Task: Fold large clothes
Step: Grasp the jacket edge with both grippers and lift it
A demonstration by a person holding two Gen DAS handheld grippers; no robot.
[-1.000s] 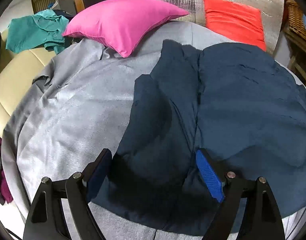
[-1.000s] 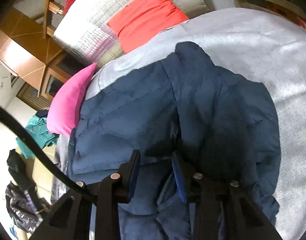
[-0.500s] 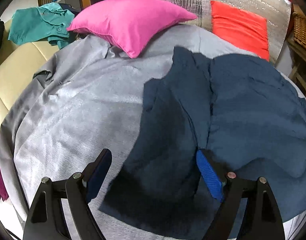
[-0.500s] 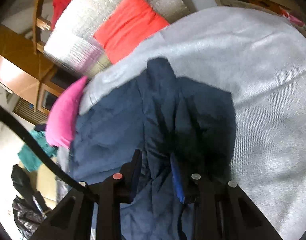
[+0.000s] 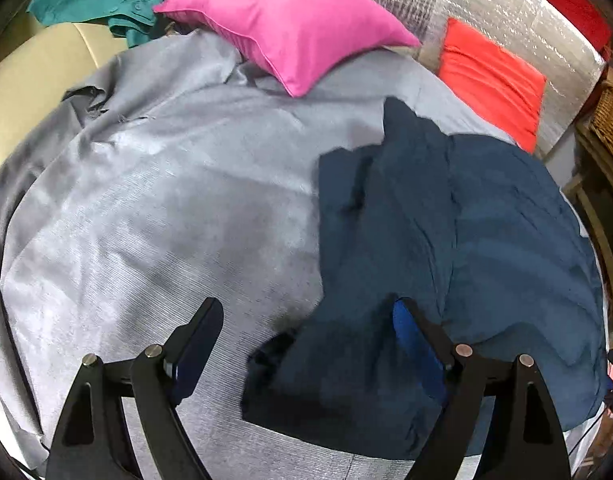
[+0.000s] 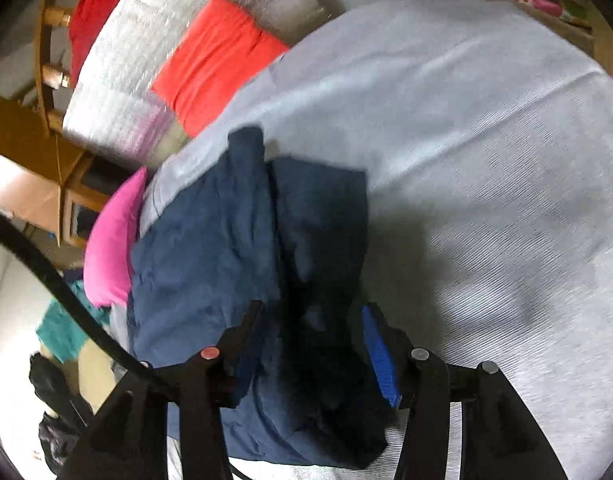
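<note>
- Garment [image 5: 486,240] lies long axis away from both claws, on bed [image 5: 166,200].
- Right claw [image 6: 310,344] nearer, straddling near hem, opening, nothing pinched.
- Left claw [image 5: 306,340] wide open, empty.

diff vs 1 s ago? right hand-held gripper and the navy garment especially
The right hand-held gripper, pinched on a fold of the navy garment a second ago, is opening; the cloth now lies loose between its pads. In its view the garment looks narrower, its right part folded inward. The left hand-held gripper shifted toward the garment's left edge, exposing more grey cover.

Unchanged: left gripper open and empty; pink pillow in place.
</note>
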